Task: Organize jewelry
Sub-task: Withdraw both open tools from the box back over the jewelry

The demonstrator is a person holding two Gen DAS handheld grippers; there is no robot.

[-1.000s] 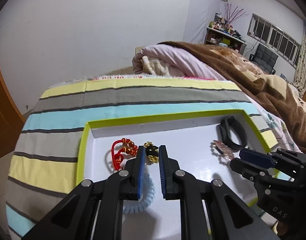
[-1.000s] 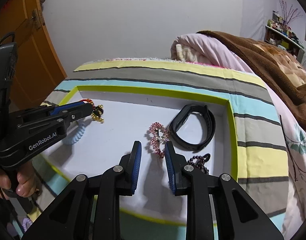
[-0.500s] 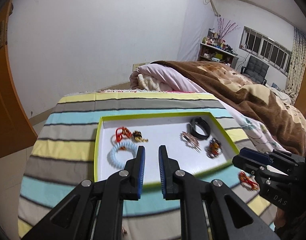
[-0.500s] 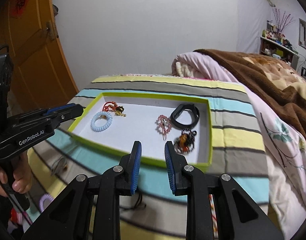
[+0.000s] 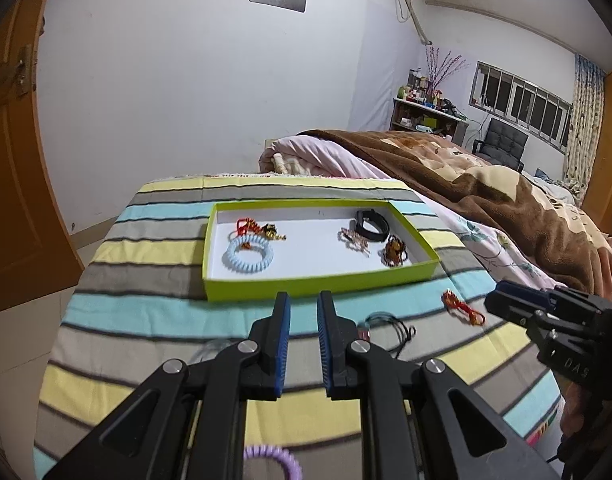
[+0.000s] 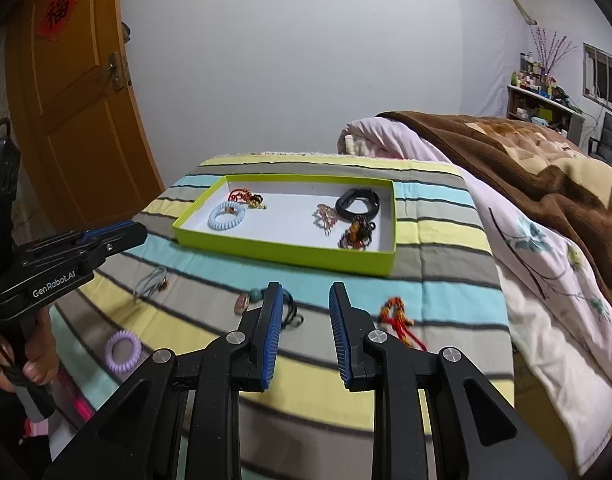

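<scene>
A lime-green tray (image 5: 306,280) (image 6: 273,252) sits on the striped bedspread. It holds a pale blue coil bracelet (image 5: 247,254) (image 6: 225,220), a red cord charm (image 5: 249,226), a pink bead bracelet (image 5: 354,240), a black band (image 5: 372,224) (image 6: 358,202) and a dark bead piece (image 5: 394,250). On the bedspread lie a red knot charm (image 5: 462,308) (image 6: 396,314), a black cord pendant (image 5: 386,326) (image 6: 261,304), a purple coil ring (image 5: 271,462) (image 6: 123,350) and a grey cord piece (image 6: 151,282). My left gripper (image 5: 303,320) (image 6: 117,238) is open and empty. My right gripper (image 6: 303,308) (image 5: 502,296) is open and empty.
A brown blanket (image 5: 486,192) and pink quilt (image 6: 526,248) are heaped to the right. An orange door (image 6: 73,92) stands at the left. The bedspread's edge (image 5: 65,320) drops to a tiled floor.
Both grippers have pulled back and up from the tray, so the whole tray and the loose pieces on the bedspread now show. The right jaws have opened wider.
</scene>
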